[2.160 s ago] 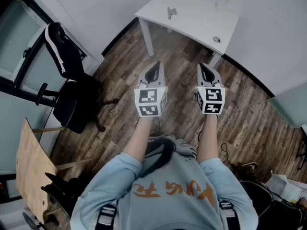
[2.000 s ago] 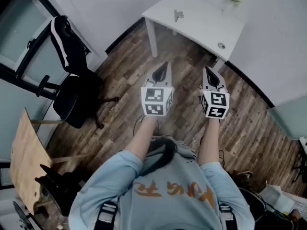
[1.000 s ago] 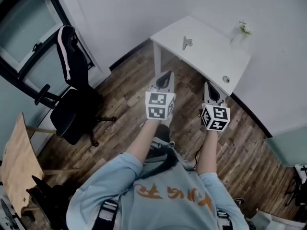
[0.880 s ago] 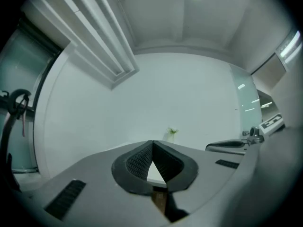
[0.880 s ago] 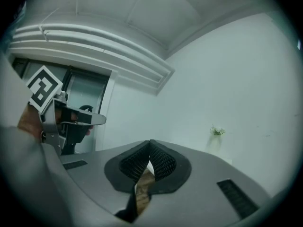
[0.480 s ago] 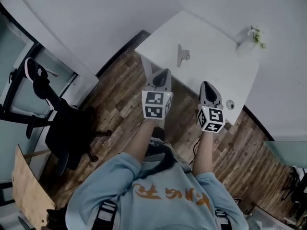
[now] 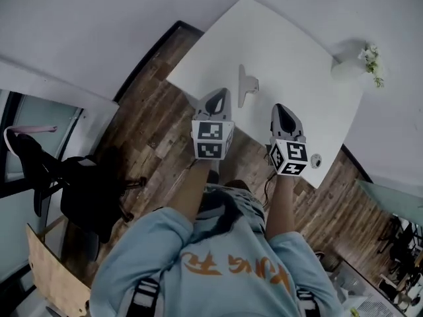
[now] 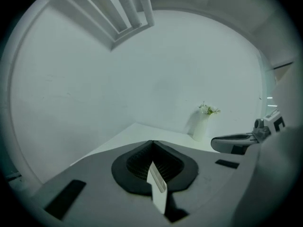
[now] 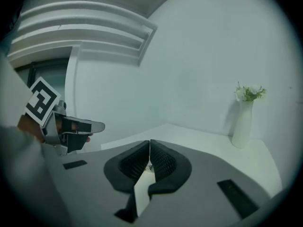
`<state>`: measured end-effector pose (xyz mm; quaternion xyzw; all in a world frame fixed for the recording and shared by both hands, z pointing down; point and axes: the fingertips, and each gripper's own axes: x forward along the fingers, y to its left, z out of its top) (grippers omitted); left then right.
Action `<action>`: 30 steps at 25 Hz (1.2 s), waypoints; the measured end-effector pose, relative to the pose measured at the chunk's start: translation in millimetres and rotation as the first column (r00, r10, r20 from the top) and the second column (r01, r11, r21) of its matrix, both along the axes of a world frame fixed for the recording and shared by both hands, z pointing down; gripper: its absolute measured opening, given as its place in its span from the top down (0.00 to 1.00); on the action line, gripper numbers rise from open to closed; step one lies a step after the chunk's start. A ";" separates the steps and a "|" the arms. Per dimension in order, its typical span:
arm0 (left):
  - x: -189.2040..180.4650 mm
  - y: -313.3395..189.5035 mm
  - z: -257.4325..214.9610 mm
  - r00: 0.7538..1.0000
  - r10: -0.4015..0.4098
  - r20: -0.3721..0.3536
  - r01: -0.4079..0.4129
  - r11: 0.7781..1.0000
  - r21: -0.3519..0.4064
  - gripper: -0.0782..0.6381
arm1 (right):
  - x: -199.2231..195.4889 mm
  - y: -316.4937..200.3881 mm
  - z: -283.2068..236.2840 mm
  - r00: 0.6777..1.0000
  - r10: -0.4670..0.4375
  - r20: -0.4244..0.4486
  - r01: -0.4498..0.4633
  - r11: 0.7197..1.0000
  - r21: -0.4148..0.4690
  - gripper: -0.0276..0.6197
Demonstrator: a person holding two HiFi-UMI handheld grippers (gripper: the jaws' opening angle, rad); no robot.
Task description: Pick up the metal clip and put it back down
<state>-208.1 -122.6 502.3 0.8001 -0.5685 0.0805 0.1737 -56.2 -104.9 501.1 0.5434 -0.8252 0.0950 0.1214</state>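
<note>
Left claw (image 7: 214, 99) and right claw (image 7: 283, 113) both have their jaws pressed together on nothing, poised over the near edge of the white table (image 7: 291, 41). The metal clip (image 7: 246, 86) lies on the table between them, slightly ahead. Reaching in with jaws unspread would probably shove it away. A vase of flowers (image 7: 350, 63) stands well apart; nothing blocks the approach.

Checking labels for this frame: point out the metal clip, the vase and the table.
metal clip (image 7: 244, 88), head view, its middle.
vase (image 9: 243, 122), right gripper view, its white body.
table (image 7: 277, 38), head view, bare top.
</note>
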 end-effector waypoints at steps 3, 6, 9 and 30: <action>7.7 -14.0 15.9 1.000 0.019 -0.005 -0.019 0.999 -0.036 0.86 | 5.3 -15.7 19.9 0.999 0.010 0.040 -0.007 0.998 -0.069 0.90; 12.3 -22.0 31.4 1.000 0.020 -0.007 -0.020 0.997 -0.075 0.86 | 2.1 -29.4 40.8 0.995 0.002 0.102 0.011 0.992 -0.130 0.88; 12.9 -27.4 48.9 1.000 0.006 0.015 -0.004 0.993 -0.115 0.86 | -5.3 -41.0 67.4 0.990 -0.022 0.138 0.048 0.981 -0.188 0.86; 17.5 -48.2 91.5 0.996 -0.061 0.066 0.075 0.968 -0.239 0.86 | -41.2 -113.6 155.2 0.911 -0.020 0.412 0.231 0.852 -0.470 0.70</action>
